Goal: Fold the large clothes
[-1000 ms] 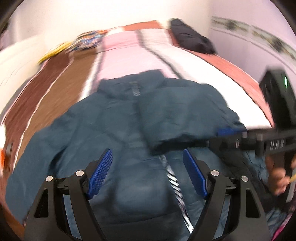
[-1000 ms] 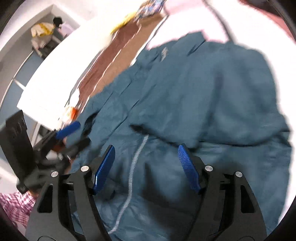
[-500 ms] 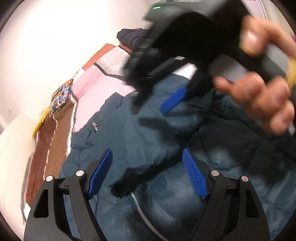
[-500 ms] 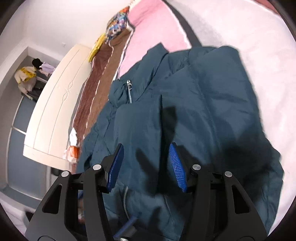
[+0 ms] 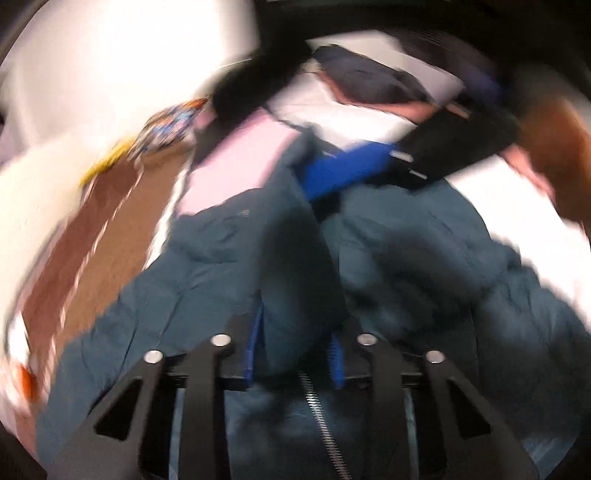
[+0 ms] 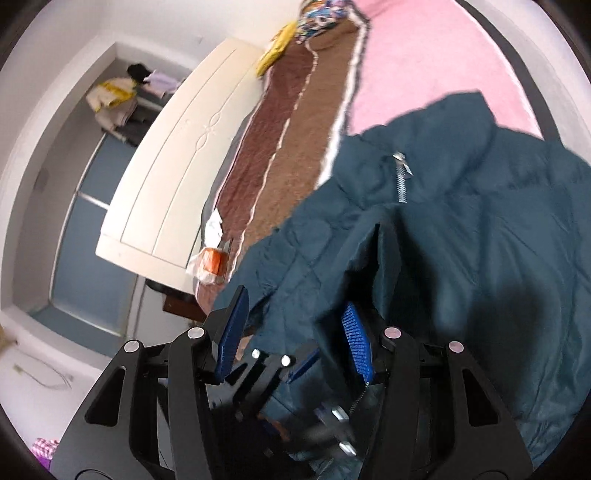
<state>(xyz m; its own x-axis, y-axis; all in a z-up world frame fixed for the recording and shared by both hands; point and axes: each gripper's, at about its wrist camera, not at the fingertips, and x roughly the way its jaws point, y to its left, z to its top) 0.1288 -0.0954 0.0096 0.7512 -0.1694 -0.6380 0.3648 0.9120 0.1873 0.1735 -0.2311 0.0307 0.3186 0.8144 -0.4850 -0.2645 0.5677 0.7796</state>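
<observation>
left wrist view, blurred by motion: the left gripper point(image 5: 295, 354) has its blue pads drawn close on a raised fold of the teal padded jacket point(image 5: 207, 280), pinching it just above the metal zipper point(image 5: 325, 424). the jacket lies spread on the bed, its left edge over the brown stripe point(image 5: 122, 229) of the bedspread, its collar toward the pink panel point(image 5: 236, 162); open bedspread lies to the left and far side of it. a dark garment point(image 5: 369, 81) sits at the far end of the bed. the right gripper point(image 5: 354, 166) crosses the upper right, a blue pad touching the jacket near the collar; whether it pinches cloth cannot be told from this view.

right wrist view: the right gripper point(image 6: 291, 343) has its pads apart, a hanging flap of the jacket point(image 6: 498, 240) between them, not clamped. the left gripper point(image 6: 280, 369) shows just below it, closed on the cloth. at far left a cream headboard point(image 6: 173, 162) borders the bed; beyond it a pile of clothes point(image 6: 122, 96) lies on the floor. an orange packet point(image 6: 212, 260) rests at the bed's left edge, a patterned cloth point(image 6: 321, 14) at the far end. a zipper pull point(image 6: 400, 170) hangs at the collar. no writing is legible.
</observation>
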